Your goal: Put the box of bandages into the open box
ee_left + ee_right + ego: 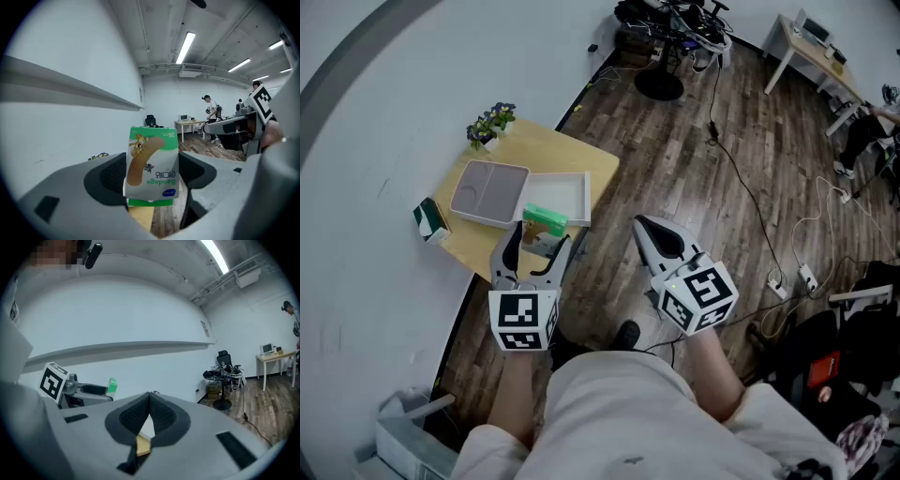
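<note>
- The green and white cardboard box of bandages point(152, 164) stands upright on the yellow wooden table point(572, 155). It is just beside the near wall of the white open box point(564, 194) and not yet inside it.
- The left gripper point(542, 234) has its jaws wide, one at each side of the bandage box. We see no pad pressing on it, so we judge that the grasp is the step in hand.
- The broad printed face looks toward the gripper, so the pads will meet the two narrow sides. We should centre the box deep between them, because it looks tall and light and may tip if one pad arrives first.
- Then we should lift it clear over the near wall and lower it onto the bare white bottom before we let go.
- The grey flat tray point(490, 192) lies at the left of the open box, so we keep away from it.
- The right gripper point(640, 223) is closed and empty, well apart over the floor, and it has no work here.
</note>
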Available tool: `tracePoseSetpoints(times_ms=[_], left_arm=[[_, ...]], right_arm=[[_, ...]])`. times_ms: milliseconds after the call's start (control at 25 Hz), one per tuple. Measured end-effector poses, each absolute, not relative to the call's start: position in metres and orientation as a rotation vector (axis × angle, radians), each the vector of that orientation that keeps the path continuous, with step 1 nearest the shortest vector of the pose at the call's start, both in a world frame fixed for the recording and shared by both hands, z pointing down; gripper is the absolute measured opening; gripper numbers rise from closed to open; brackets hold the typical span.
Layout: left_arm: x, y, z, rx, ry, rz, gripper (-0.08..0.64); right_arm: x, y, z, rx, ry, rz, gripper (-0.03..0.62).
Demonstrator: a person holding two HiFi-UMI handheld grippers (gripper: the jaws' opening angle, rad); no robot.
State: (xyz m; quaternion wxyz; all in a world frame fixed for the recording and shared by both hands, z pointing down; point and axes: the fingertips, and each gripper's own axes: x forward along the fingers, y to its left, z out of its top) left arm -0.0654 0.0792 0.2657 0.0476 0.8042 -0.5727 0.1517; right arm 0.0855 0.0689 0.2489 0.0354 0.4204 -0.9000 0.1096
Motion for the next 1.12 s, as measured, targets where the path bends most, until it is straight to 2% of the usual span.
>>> tracePoseSetpoints(times_ms=[1120], left_arm=[[-0.026, 0.107, 0.284, 2.376, -1.726, 0.456, 0.345]], right_arm=[[0.13, 0.09, 0.262, 1.264, -2.804, 0.474, 0.005]])
